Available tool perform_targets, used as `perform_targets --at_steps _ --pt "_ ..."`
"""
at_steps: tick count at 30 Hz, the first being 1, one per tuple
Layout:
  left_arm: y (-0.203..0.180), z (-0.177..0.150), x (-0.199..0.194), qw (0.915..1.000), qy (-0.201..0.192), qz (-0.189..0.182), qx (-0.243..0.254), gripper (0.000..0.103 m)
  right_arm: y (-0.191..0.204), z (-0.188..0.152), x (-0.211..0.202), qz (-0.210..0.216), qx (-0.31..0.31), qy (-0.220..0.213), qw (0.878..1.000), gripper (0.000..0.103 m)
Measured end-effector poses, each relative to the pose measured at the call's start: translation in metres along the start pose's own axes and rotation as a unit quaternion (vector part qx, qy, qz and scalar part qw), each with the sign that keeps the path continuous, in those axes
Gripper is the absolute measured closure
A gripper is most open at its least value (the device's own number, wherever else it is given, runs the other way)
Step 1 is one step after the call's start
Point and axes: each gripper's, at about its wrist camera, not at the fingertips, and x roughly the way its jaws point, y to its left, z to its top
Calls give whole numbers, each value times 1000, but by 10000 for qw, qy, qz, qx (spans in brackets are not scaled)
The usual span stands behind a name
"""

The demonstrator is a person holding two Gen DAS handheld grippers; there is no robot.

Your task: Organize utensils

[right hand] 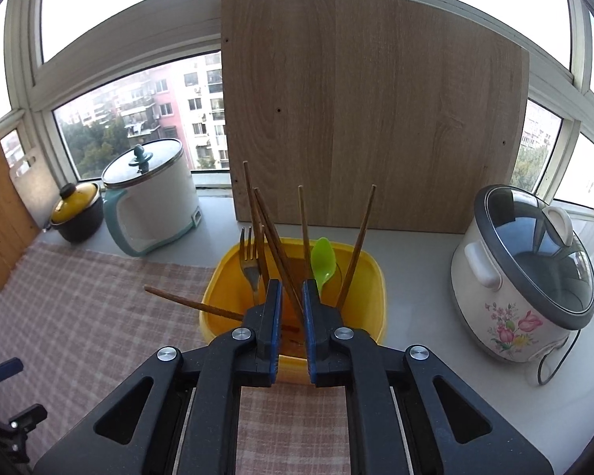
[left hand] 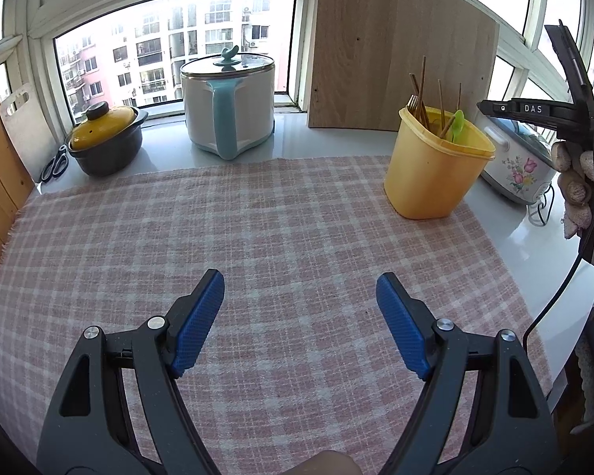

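Now | right tongs (right hand: 292, 289) slightly apart, chopstick (right hand: 275, 237) between | left tongs (left hand: 300, 289) wide, empty

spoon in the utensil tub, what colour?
Light green. The spoon stands in the yellow tub; clearest in the right wrist view.

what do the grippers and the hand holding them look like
Both grippers, left and right, are black plastic with silver pivot screws and textured blue pads. The right one bears white "DAS" lettering and trails a black cable. The hand wears a pale knit glove.
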Motion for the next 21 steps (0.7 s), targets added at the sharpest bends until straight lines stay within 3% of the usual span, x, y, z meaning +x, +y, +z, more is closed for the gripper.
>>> perform_targets --at_steps 5,11,15,21 --pt "-5 3 -8 9999 -126 -12 93 21 12 -11 -23 -105 -107 -113 9998 81" --pt "-14 6 -23 9992 -328 -36 238 21 22 -22 -51 -15 -15 -244 9997 78" --pt "-20 8 -36 9984 -475 -72 313 21 28 -30 -70 5 46 -390 9992 46" --pt "-25 11 -57 9963 -781 -127 323 21 36 -45 -93 -128 171 -530 9984 27"
